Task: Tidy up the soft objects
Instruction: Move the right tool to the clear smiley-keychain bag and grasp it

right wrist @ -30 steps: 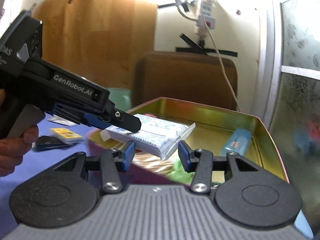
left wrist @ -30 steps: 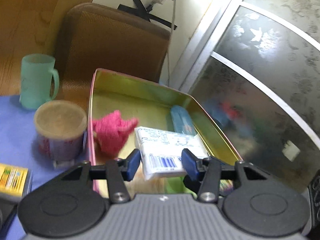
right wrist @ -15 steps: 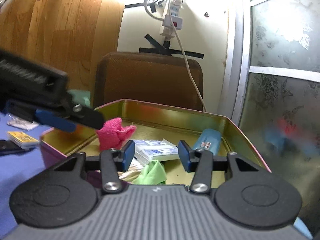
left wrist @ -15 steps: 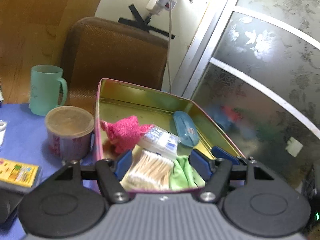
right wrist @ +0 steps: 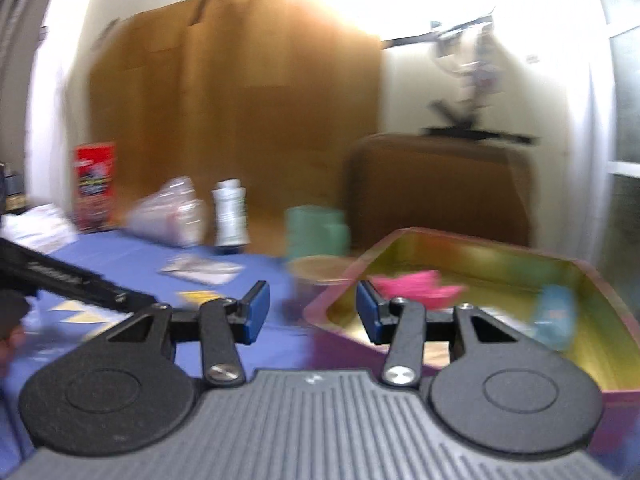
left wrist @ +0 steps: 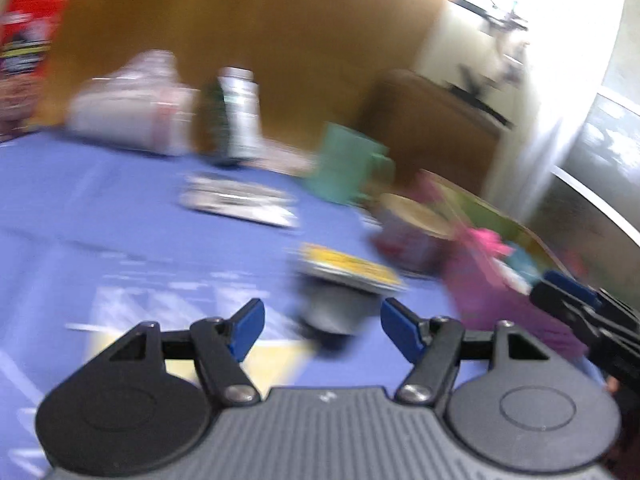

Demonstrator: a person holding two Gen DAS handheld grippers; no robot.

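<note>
The view from my left gripper [left wrist: 322, 330] is blurred by motion. It hangs open over the blue tablecloth [left wrist: 120, 248] with nothing between its blue pads. The pink-walled tin [left wrist: 500, 296] lies to its right, with a pink cloth [left wrist: 486, 240] inside. My right gripper [right wrist: 312, 312] is open and empty at the tin's near left corner [right wrist: 320, 312]. In the tin [right wrist: 580, 276] I see the pink cloth [right wrist: 416, 286] and a light blue pack [right wrist: 556, 312]. The left tool's black arm [right wrist: 72, 280] crosses the left side of the right wrist view.
A yellow card pack [left wrist: 352, 268] rests on a dark round thing just beyond the left pads. A lidded cup [left wrist: 412, 228] and a green mug [left wrist: 348, 168] stand beside the tin. Flat packets [left wrist: 236, 200], a white bottle [left wrist: 240, 112], a plastic bag [left wrist: 128, 104] and a red box [left wrist: 28, 52] line the back.
My left gripper let go of the white packet into the tin, opened, then swung left out over the tablecloth. The right gripper also turned left, still open.
</note>
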